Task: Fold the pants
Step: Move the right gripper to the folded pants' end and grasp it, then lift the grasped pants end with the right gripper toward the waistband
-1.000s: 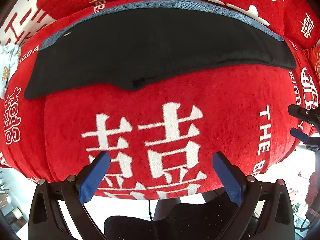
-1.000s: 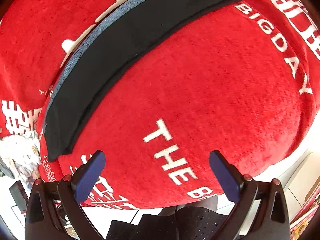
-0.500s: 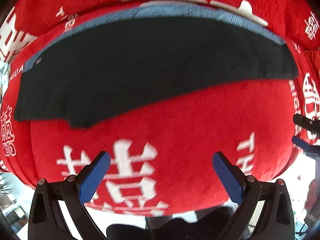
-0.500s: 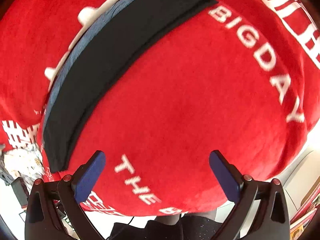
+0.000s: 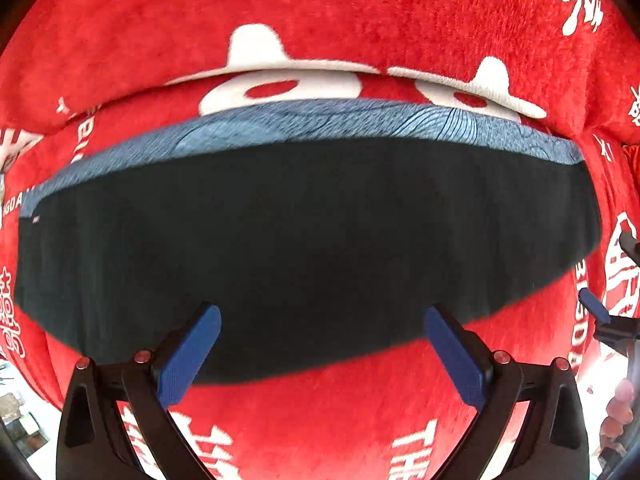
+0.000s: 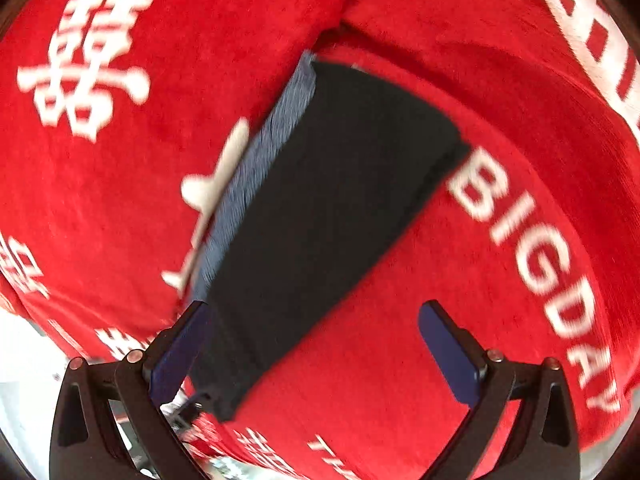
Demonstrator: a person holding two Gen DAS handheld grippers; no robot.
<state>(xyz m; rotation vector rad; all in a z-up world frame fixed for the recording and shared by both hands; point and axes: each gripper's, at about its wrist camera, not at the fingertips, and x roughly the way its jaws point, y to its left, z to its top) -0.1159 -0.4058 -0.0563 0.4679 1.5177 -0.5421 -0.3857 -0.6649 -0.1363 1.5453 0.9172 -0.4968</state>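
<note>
The pants (image 5: 304,240) lie as a long black strip across the red blanket, with a blue-grey patterned band (image 5: 320,120) along their far edge. My left gripper (image 5: 320,344) is open, its blue fingertips over the pants' near edge, holding nothing. In the right wrist view the pants (image 6: 320,208) run diagonally from near left to upper middle. My right gripper (image 6: 316,344) is open, its left finger (image 6: 180,352) at the pants' near end, the right finger over red cloth. The right gripper also shows at the right edge of the left wrist view (image 5: 600,312).
A red plush blanket (image 5: 360,408) with white characters and "THE BIG DAY" lettering (image 6: 532,248) covers a rounded cushioned surface. Its front edge drops off close below both grippers. Floor and clutter show at the lower left corners.
Both grippers have moved forward toward the pants, which now reach their fingertips. The right gripper has also swung so the pants run up the middle of its view. Both stayed open.
</note>
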